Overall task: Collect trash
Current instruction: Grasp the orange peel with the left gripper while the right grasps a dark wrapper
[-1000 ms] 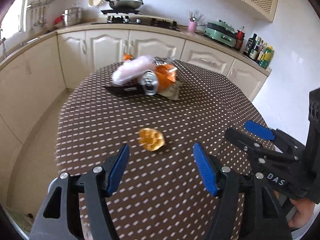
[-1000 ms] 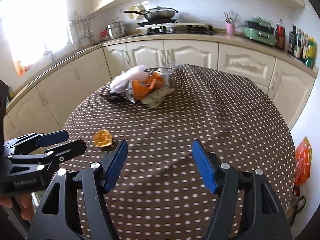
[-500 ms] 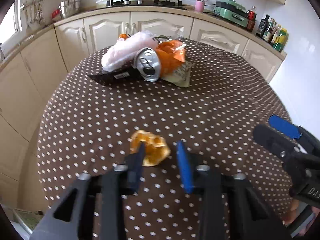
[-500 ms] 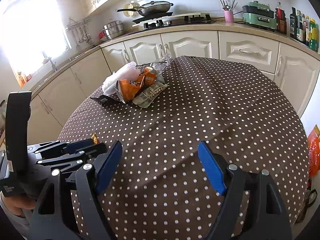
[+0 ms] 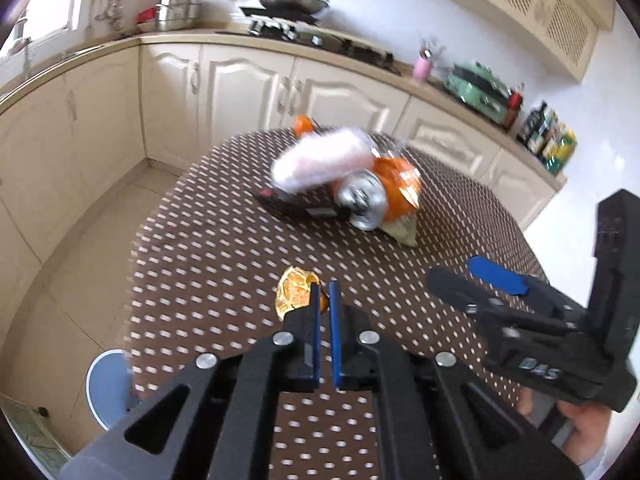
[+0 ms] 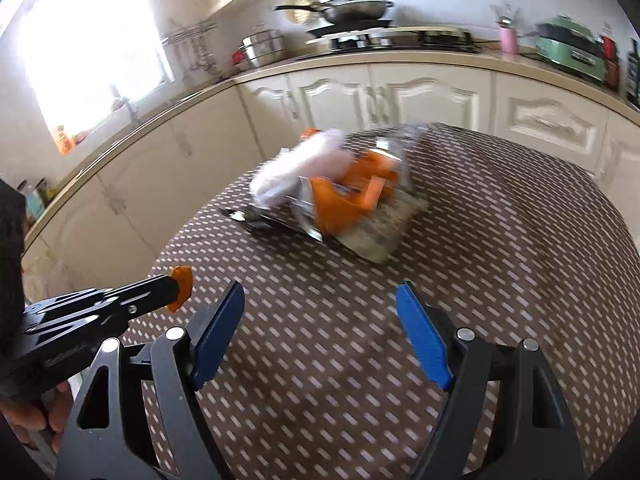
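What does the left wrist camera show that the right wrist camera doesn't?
Only the left wrist view shows the silver can's end in the trash pile and a blue stool beside the table. Only the right wrist view shows the bright window. Both show the dotted tablecloth, the left tongs shut on the orange peel, and the right tongs open.

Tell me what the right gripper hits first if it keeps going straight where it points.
Probably bare brown polka-dot tablecloth: the open right gripper has only cloth between its blue fingers. Farther along lies the pile with the crumpled orange snack bag, though depth is unclear.
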A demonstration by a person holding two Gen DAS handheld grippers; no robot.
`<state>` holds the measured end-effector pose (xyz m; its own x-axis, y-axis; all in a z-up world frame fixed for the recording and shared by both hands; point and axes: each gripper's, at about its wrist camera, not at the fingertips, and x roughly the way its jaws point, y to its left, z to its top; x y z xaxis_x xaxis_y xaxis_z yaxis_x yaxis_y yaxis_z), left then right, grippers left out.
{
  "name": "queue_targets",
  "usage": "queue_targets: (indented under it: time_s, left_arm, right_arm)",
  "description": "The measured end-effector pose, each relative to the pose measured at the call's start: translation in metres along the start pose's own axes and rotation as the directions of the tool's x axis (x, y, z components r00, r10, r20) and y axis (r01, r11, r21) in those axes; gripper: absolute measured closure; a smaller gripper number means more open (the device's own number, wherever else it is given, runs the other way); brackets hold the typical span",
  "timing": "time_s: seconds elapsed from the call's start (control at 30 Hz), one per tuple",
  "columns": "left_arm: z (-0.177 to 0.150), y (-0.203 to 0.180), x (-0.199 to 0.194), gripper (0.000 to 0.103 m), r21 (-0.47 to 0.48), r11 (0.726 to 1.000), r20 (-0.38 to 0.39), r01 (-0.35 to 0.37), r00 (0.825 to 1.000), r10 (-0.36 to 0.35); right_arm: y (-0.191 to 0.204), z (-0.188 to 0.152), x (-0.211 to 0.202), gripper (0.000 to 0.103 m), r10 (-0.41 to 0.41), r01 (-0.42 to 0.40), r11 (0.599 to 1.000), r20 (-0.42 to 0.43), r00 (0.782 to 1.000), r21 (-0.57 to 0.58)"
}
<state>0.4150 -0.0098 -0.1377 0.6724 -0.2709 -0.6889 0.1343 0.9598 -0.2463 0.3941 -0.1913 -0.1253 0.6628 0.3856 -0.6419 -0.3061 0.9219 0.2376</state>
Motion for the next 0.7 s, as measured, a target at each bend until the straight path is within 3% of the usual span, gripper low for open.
queue_targets:
  time_s: [0.13,0.33,0.4,0.5,0.57,0.63,0.67,0.7]
  left_arm:
    - [0.010,0.024,-0.015,0.099,-0.040,0.998,0.058,-0.047,0.997,0.050]
    - [0.018,0.056,-0.022,0.099,-0.083,0.993,0.085,-0.087,0.992,0.094]
    - [0.018,0.064,-0.023,0.099,-0.094,0.992,0.086,-0.085,0.992,0.093]
    - [0.017,0.074,-0.023,0.099,-0.105,0.992,0.087,-0.077,0.992,0.086]
    - [0.016,0.076,-0.023,0.099,-0.106,0.992,0.087,-0.071,0.993,0.081]
    - [0.016,0.079,-0.023,0.099,-0.102,0.993,0.088,-0.065,0.993,0.074]
    - [0.016,0.080,-0.022,0.099,-0.103,0.993,0.087,-0.061,0.994,0.071]
    - [0.016,0.081,-0.022,0.099,-0.105,0.993,0.086,-0.057,0.994,0.067]
  right_arm:
    - [0.018,0.019,0.027,0.028,0.090,-0.088,0.995,-0.029,0.996,0.045]
    - [0.031,0.032,0.062,0.028,0.093,-0.082,0.982,-0.052,0.994,0.173]
    - [0.025,0.033,0.067,0.028,0.087,-0.074,0.966,-0.042,0.995,0.249]
    - [0.010,0.029,0.079,0.028,0.137,-0.110,0.907,-0.036,0.990,0.406]
    - [0.005,0.031,0.084,0.028,0.172,-0.154,0.875,0.002,0.985,0.459]
    - [0.003,0.035,0.087,0.028,0.163,-0.149,0.867,0.012,0.987,0.476]
    - [0.004,0.039,0.089,0.035,0.143,-0.131,0.876,0.009,0.990,0.465]
    - [0.005,0.042,0.092,0.052,0.126,-0.110,0.883,-0.003,0.992,0.456]
